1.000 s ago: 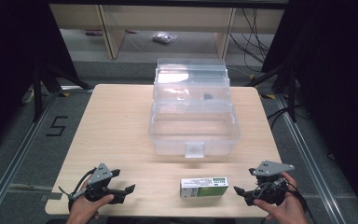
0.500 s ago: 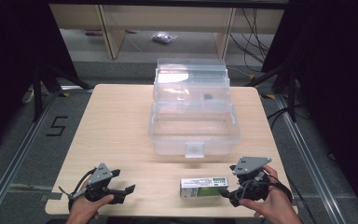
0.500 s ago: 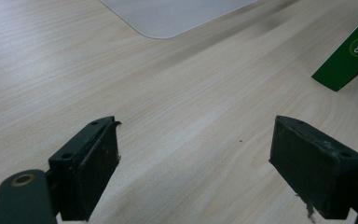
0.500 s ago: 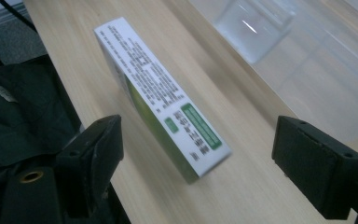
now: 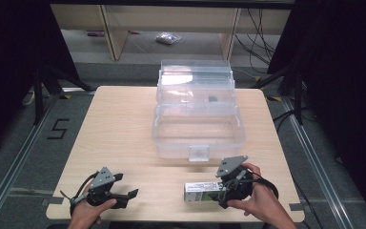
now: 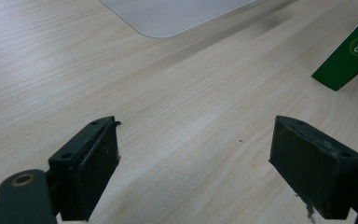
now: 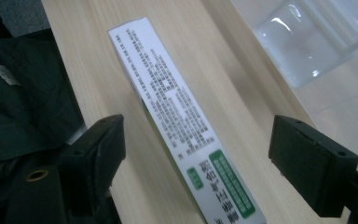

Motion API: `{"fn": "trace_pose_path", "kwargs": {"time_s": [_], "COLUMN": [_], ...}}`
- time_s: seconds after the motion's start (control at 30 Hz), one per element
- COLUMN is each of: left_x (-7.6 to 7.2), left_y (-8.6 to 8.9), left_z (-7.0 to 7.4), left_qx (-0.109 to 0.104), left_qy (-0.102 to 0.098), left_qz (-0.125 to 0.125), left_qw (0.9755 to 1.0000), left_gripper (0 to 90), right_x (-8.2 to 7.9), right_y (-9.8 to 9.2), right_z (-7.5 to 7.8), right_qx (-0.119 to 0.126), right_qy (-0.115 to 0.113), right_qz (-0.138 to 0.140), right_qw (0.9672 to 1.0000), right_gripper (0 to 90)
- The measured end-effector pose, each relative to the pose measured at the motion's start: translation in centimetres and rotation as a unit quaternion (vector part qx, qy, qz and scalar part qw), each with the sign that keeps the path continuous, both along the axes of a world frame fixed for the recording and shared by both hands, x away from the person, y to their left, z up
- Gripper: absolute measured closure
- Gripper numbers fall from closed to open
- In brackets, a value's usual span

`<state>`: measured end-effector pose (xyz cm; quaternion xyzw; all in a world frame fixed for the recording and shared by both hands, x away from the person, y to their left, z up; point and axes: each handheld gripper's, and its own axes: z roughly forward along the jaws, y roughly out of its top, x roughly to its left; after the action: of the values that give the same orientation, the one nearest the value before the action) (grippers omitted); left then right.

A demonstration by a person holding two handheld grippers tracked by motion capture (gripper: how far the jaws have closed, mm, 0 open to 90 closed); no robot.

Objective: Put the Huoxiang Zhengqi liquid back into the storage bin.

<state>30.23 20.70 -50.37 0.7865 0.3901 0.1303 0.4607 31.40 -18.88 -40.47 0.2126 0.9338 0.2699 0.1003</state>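
A small white and green carton [image 5: 201,192] lies flat near the table's front edge, its printed top face [image 7: 182,126] running between my right jaws. My right gripper [image 5: 224,192] stands open over the carton's right end, jaws on either side without touching it [image 7: 198,154]. My left gripper [image 5: 126,196] rests open at the front left, with bare wood between its jaws [image 6: 196,158]. A green corner of the carton [image 6: 349,56] shows at the upper right of the left gripper view.
A clear plastic box [image 5: 198,121] with its lid raised stands open in the middle of the wooden table [image 5: 124,129], its front latch [image 5: 199,153] facing me. Its rounded corner [image 6: 168,18] and wall [image 7: 307,42] appear in the gripper views. Shelving stands beyond the table.
My right gripper has moved left from the table's right front corner to the carton's right end. The left gripper has stayed put.
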Motion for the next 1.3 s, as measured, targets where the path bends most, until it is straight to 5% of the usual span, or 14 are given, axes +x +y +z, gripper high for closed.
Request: {"fn": "trace_pose_path", "kwargs": {"time_s": [0.57,1.3], "left_x": [0.0,0.0], "left_y": [0.1,0.1], "left_z": [0.1,0.1], "left_qx": [0.005,0.002], "left_qy": [0.0,-0.002], "left_qz": [-0.001,-0.001], "left_qw": [1.0,1.0], "left_gripper": [14.8,14.8], "right_x": [1.5,2.4], "right_y": [3.1,4.2], "right_z": [-1.6,-2.8], "right_qx": [-0.057,-0.097], "right_qy": [0.042,0.066], "right_qz": [0.037,0.07], "right_qw": [0.9968,0.9907], "right_gripper": [22.4,26.1]}}
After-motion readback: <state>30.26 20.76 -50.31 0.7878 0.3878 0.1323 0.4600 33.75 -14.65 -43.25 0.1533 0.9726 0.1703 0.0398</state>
